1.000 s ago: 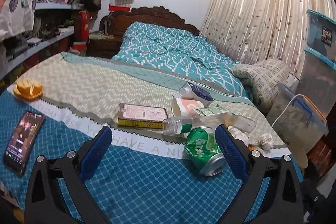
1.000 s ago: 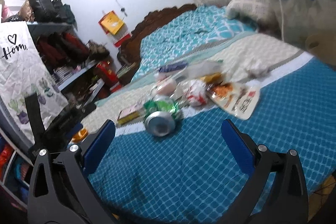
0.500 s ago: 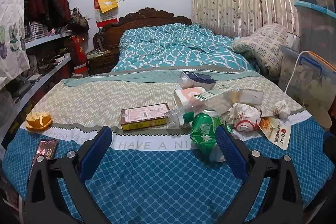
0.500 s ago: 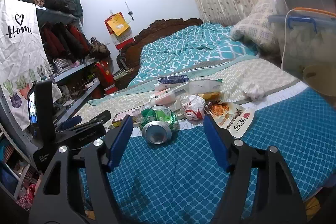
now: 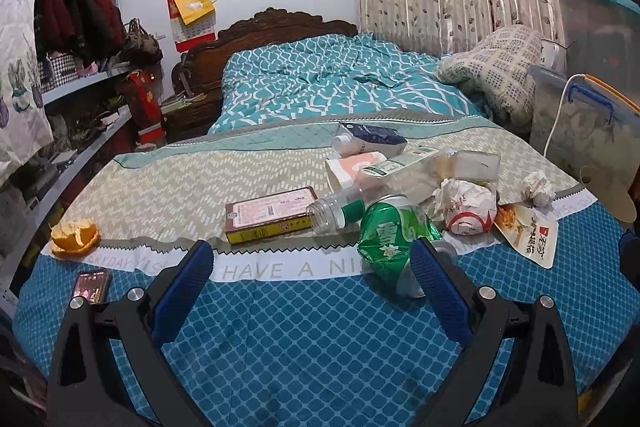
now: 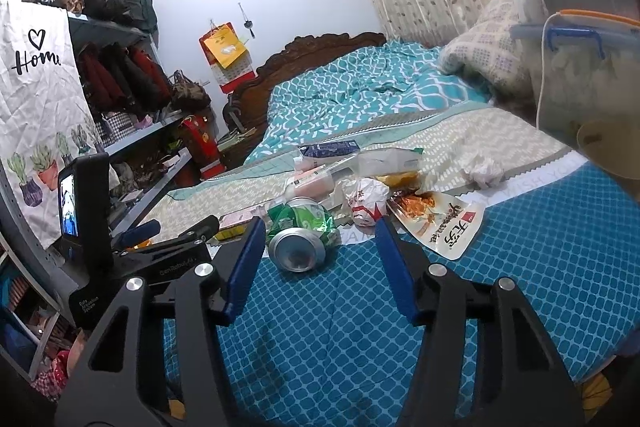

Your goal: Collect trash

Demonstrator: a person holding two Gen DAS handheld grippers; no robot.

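A: Start at your left. What lies on the bed (image 5: 280, 327)?

B: A curly orange peel (image 5: 74, 235) sits on the zigzag cloth. Just in front of it a flat dark phone (image 5: 92, 285) rests on the blue checked blanket. Next comes a flat cardboard box (image 5: 272, 219), long and thin.

A: And the trash pile?

B: A clear plastic bottle (image 5: 340, 213) lies on its side with its mouth open and no cap, and it looks empty. The green can (image 5: 394, 239) is shiny metal, squashed and wrinkled, lying on its side, touching the bottle. Behind them are a small blue carton (image 5: 370, 143) and a pink paper cup (image 5: 352, 169), tipped over. I cannot tell what is in them. To the right are a scrunched white wrapper ball (image 5: 466, 207), a flat shiny snack pouch (image 5: 528, 233) and a crumpled tissue (image 5: 538, 187).

A: What about your claws?

B: Your left claw (image 5: 310, 259) is spread wide with nothing in it; its blue pads are soft and ribbed. Your right claw (image 6: 322, 237) is closing. The can (image 6: 300, 233) sits just past its tips, round end facing you, and the pads do not touch it.

A: Any big boxes?

B: A clear plastic tub (image 5: 588, 131) stands right of the bed, with pale stuff inside.
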